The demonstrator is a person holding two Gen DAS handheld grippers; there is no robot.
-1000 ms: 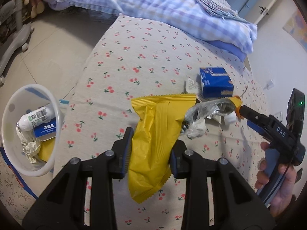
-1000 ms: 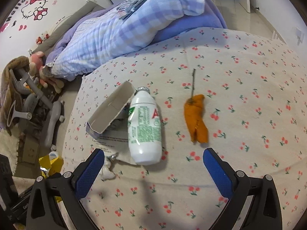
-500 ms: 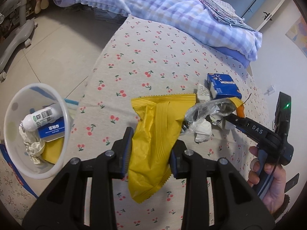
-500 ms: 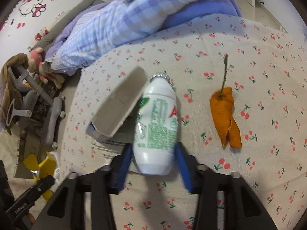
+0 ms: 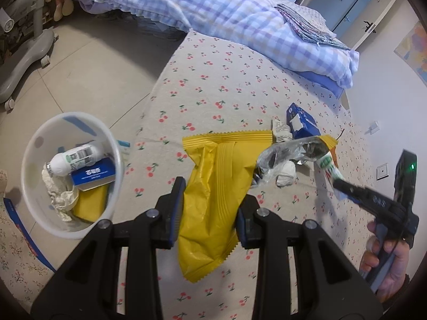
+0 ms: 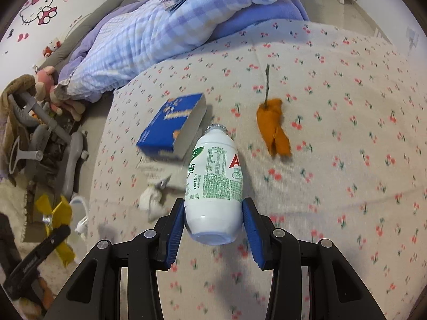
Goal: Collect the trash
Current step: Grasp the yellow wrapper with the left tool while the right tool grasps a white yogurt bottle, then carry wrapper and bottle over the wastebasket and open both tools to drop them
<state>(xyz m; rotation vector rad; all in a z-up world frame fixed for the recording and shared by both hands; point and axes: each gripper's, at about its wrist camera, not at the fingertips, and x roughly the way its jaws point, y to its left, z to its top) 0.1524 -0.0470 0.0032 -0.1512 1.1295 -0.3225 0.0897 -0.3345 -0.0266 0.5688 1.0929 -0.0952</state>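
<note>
The left hand-held gripper (image 5: 209, 208) is clamped narrow on a yellow snack wrapper (image 5: 216, 194), which hangs crumpled between its blue pads above the cherry-print bed (image 5: 221, 85). Stuck to the wrapper's upper right edge is a scrap of clear crinkled plastic (image 5: 288, 154). Down on the tiled floor to the left stands a white trash bin (image 5: 34, 136), and in it lie a small white bottle, a blue box, crumpled paper and something yellow. The right hand-held gripper (image 6: 213, 222) grips a white drink bottle (image 6: 214, 184) by its base, the blue pads pressing on both sides and the foil-sealed neck pointing away from the camera; the bottle looks lifted clear of the sheet, with blur in the background. On the bed beyond it lies an open blue carton (image 6: 173, 130), just beside the bottle's neck, with a crumpled white tissue (image 6: 152, 200) nearer and to the left. An orange peel (image 6: 272, 130) with a thin stem lies apart to the right. A checked blue quilt (image 6: 165, 26) is heaped at the far end of the bed. In the left wrist view a hand (image 5: 387, 261) holds the right tool at the lower right edge
</note>
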